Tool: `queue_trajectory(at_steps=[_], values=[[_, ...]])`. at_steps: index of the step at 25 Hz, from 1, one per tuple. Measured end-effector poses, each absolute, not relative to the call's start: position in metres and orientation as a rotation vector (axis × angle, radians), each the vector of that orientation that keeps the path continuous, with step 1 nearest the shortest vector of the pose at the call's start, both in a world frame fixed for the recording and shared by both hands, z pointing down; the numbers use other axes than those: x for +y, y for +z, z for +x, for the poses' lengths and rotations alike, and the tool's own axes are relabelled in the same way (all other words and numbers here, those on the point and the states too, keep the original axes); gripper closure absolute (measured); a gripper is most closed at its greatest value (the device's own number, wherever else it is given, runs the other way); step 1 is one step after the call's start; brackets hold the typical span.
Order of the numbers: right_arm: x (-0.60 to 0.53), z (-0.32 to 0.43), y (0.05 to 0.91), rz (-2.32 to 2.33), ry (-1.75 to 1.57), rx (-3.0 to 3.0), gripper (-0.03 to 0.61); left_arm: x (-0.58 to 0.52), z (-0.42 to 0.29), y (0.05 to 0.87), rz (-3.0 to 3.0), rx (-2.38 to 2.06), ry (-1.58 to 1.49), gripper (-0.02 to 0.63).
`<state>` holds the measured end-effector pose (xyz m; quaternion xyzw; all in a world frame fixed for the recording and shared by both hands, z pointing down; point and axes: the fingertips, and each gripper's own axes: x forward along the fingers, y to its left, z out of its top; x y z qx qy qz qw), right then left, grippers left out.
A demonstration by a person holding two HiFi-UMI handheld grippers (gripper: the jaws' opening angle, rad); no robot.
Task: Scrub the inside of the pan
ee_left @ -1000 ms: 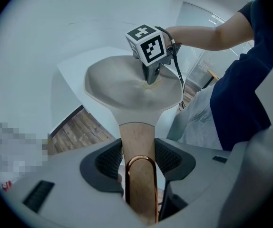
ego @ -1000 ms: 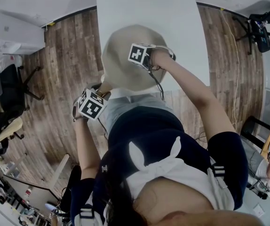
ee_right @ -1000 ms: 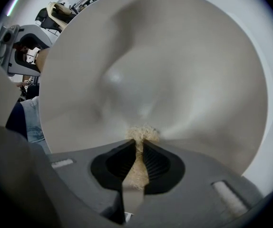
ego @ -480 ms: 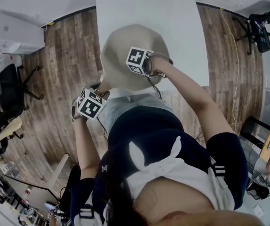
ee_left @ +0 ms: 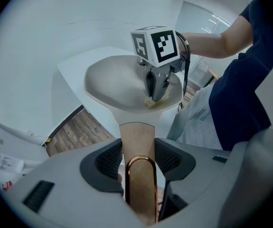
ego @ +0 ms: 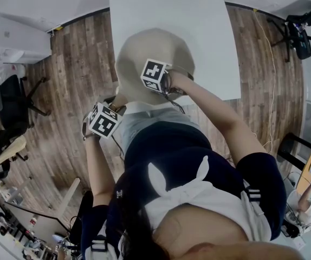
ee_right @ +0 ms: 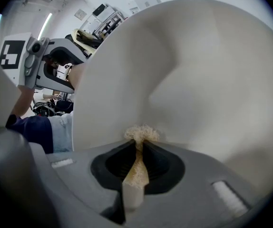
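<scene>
pan [ego: 139,47]: beige and round, at the near left corner of the white surface [ego: 166,4], its left rim out past the edge over the wooden floor [ego: 74,64]; whether it rests flat cannot be told.
pan's long axis: runs from the far rim to the handle [ee_left: 137,139]. in the head view it slants towards the lower left, with the handle end pointing back at the person and off the surface.
handle: pale wood with a copper loop [ee_left: 141,179] at its end, seen straight along its length in the left gripper view.
left tool [ee_left: 137,156]: jaws set fairly wide and clamped on the handle, one dark pad on each side of the wood.
right tool [ee_right: 139,151]: pointing steeply down into the pan, jaws almost together and pinching a thin tan scrubber [ee_right: 139,134].
scrubber: its frayed tuft sticks out past the tips and touches the pan's inside, near the rim on the handle side.
inside of pan: smooth and pale.
</scene>
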<state>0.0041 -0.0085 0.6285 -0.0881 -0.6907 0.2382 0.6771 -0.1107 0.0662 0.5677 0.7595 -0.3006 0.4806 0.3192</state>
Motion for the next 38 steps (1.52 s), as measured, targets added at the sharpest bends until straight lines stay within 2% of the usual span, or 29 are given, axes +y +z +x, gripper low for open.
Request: queue_trajectory(at_steps=[21, 38], values=[[-0.024, -0.069, 0.62, -0.126, 0.168, -1.883, 0.537, 0.064, -0.11, 0.568, 2.02, -0.749, 1.264, 0.402], [-0.066, -0.097, 0.619, 0.012, 0.191, -2.002, 0.537, 0.061, -0.113, 0.57, 2.024, -0.729, 1.259, 0.402]])
